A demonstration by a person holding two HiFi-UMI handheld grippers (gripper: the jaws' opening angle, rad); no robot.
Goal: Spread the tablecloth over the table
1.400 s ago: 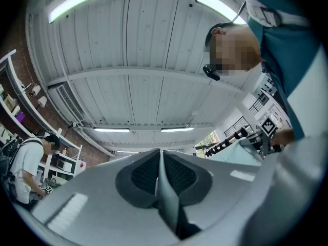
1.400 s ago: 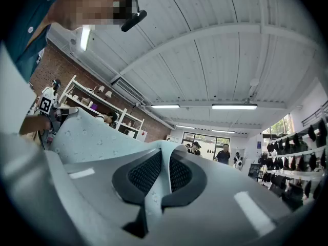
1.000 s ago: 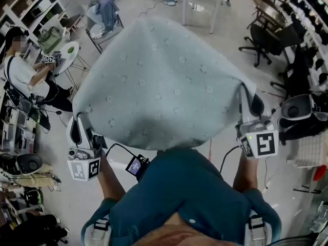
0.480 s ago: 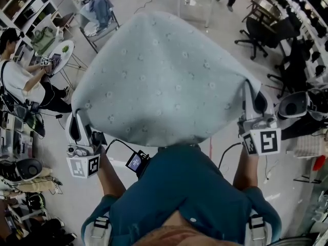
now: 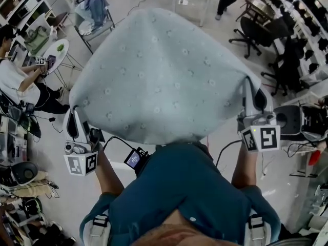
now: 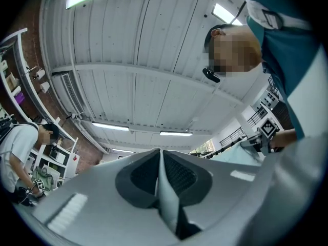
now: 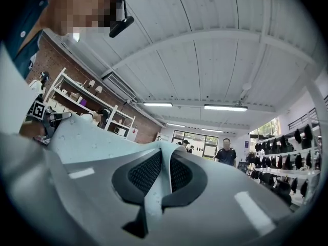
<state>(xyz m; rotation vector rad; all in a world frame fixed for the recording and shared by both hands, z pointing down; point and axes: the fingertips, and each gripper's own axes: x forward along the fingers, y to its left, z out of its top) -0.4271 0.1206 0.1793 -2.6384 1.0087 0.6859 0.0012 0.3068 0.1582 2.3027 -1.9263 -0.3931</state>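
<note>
Two corners of the pale blue-grey fabric tablecloth (image 5: pixel 159 76), with its small dotted pattern, are in my grip, one on each side. My left gripper (image 5: pixel 74 119) is clamped on the near left corner, a fold of cloth pinched between its dark pads (image 6: pixel 134 177). My right gripper (image 5: pixel 253 99) is closed the same way on the near right corner. Between them the cloth is stretched wide and bulges out ahead of me in a dome, held in the air in front of my chest. It hides whatever lies beneath, so I cannot see the desk it is meant for. Only floor (image 5: pixel 54 150) shows round its edges.

I judge this to be the throwing-out step: the cloth is open and airborne but not yet laid. The next move, as I read it, calls for lowering both hands together and level. The near edge should stay taut so the cloth settles flat, and I should let go only once it rests on the desk. Uneven hands would skew it.
</note>
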